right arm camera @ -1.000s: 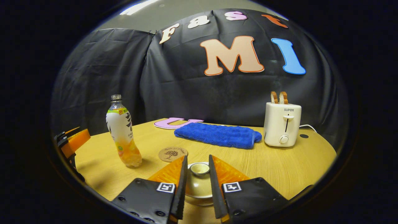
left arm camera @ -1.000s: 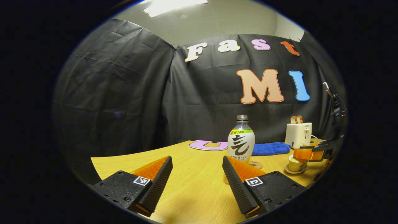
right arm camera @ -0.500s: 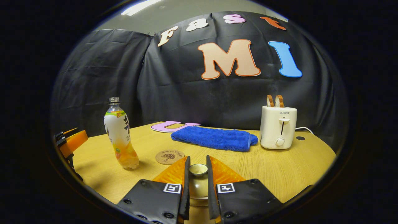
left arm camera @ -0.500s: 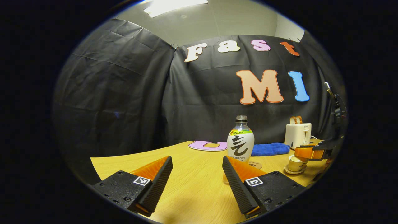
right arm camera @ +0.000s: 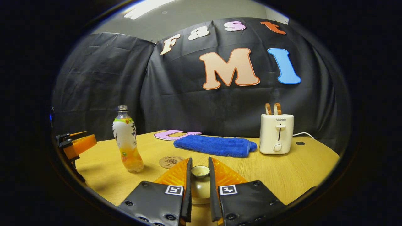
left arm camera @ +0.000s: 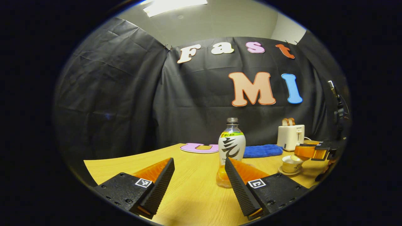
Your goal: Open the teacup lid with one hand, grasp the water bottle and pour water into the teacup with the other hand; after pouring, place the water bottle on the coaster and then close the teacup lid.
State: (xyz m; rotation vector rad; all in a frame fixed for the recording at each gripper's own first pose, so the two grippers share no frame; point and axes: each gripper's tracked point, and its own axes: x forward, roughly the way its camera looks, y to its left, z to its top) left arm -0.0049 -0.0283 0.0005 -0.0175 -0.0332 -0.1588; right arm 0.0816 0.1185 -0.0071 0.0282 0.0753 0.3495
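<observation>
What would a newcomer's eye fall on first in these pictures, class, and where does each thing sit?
Nearest in the right gripper view, the right tongs are shut on the teacup lid. Left of them the water bottle stands upright on the wooden table, near the left tongs, which are open. At the back sit a blue towel and a white toaster.

bottle (right arm camera: 127, 141) upright, lid (right arm camera: 200, 183) lifted off teacup (left arm camera: 290, 163)

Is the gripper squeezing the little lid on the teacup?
Touching. In the right gripper view, the right gripper has both fingers pressed against the lid, one on each side.
</observation>
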